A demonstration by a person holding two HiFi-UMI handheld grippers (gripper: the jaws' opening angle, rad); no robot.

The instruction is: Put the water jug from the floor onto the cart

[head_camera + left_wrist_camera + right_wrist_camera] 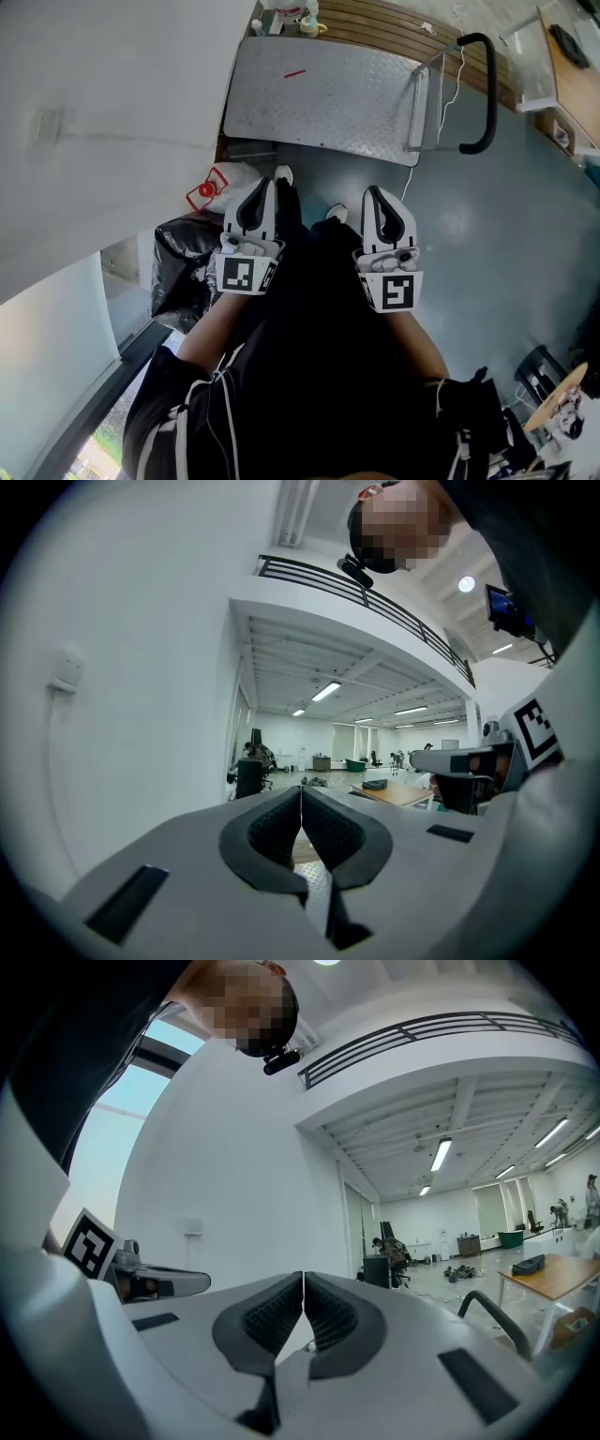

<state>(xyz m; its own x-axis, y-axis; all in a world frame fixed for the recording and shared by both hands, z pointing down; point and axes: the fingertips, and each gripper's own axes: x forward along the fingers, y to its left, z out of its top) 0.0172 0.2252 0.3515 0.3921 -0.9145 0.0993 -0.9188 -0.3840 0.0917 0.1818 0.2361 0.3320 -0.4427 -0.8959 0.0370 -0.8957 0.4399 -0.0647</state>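
The cart (319,98) is a bare diamond-plate platform on the grey floor ahead of me, with its black push handle (487,94) at the right end. Small white and red objects (289,11) stand beyond its far end; whether one is the water jug I cannot tell. My left gripper (262,185) and right gripper (376,192) hover side by side above my feet, short of the cart. Both are shut with nothing between the pads. In the left gripper view the left gripper's (301,790) jaws meet, and the right gripper's (304,1275) jaws meet in the right gripper view.
A white wall (112,112) runs along the left. A black bag (183,267) and a red-and-white bag (214,187) lie at its foot near my left leg. A wooden desk (572,75) stands at the far right. A wooden strip (394,23) borders the cart's far side.
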